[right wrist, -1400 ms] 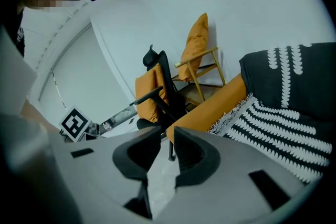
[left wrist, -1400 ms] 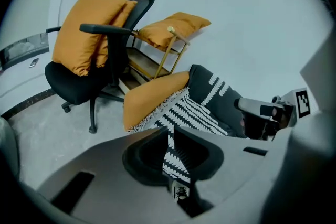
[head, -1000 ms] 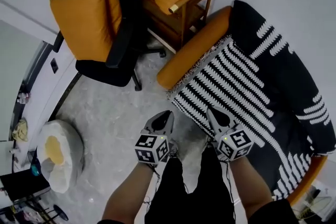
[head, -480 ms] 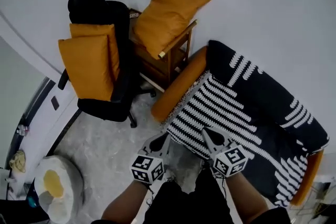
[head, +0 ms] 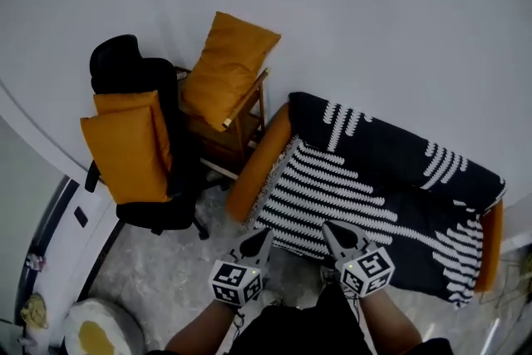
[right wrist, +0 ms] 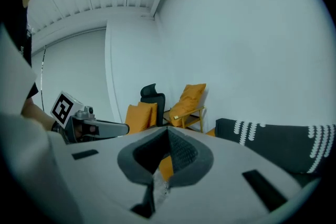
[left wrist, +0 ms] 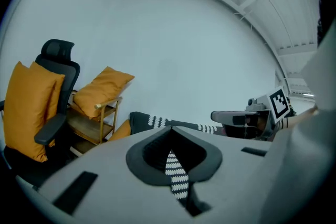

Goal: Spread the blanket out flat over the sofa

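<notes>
Lying draped over the orange sofa (head: 256, 166), the black-and-white blanket (head: 366, 187) covers seat and backrest, its long axis running left to right, directly ahead of both grippers. The left gripper (head: 262, 237) and right gripper (head: 332, 228) hover at its front edge, jaws pressed together, empty; the right appears nearer.

Even diffuse light, strong fisheye edges, sharp
</notes>
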A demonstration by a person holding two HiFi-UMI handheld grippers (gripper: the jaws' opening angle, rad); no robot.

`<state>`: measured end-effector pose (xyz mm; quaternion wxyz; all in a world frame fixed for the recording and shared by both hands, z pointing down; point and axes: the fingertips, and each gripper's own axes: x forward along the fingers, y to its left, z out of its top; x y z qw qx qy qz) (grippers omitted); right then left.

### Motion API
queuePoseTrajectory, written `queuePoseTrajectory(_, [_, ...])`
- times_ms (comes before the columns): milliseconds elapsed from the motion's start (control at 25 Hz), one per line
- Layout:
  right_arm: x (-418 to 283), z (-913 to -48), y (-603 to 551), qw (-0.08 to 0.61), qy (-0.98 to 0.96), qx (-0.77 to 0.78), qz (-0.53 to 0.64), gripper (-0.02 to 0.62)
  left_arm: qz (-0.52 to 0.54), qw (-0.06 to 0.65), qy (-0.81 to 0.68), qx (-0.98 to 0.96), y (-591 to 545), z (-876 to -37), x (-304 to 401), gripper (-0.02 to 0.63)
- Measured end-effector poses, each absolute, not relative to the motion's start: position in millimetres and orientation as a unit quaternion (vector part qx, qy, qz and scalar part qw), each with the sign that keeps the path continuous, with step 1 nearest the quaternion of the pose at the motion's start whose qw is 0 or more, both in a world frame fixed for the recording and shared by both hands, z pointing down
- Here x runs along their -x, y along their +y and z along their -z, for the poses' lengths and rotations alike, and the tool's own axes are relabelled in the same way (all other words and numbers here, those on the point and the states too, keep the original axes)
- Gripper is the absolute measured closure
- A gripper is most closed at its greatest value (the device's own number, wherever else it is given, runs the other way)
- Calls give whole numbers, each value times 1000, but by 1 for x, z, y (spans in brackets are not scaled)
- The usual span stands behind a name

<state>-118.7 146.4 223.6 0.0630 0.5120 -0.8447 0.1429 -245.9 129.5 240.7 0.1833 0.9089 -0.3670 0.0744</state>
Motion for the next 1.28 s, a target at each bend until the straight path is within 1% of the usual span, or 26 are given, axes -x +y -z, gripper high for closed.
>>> queuePoseTrajectory(440, [45, -202, 221, 38, -826, -547, -132, 592, -78, 164, -365, -913, 195, -218, 206, 601])
queuePoseTrajectory(640, [13, -198, 263, 31, -839, -527, -130, 592, -77, 161, -381, -907, 240, -213, 169, 601])
queuePoseTrajectory(880, [-28, -204, 320, 41, -860, -490, -141, 592, -82, 169, -414, -891, 313, -216, 123, 601])
queuePoseTrajectory(1040, [-33, -214, 340, 34, -871, -466, -152, 592, -97, 166, -439, -878, 356, -218, 124, 601])
queuePoseTrajectory(1280, [-11, -217, 357, 31, -882, -441, -162, 592, -102, 172, -477, -856, 384, -221, 156, 601])
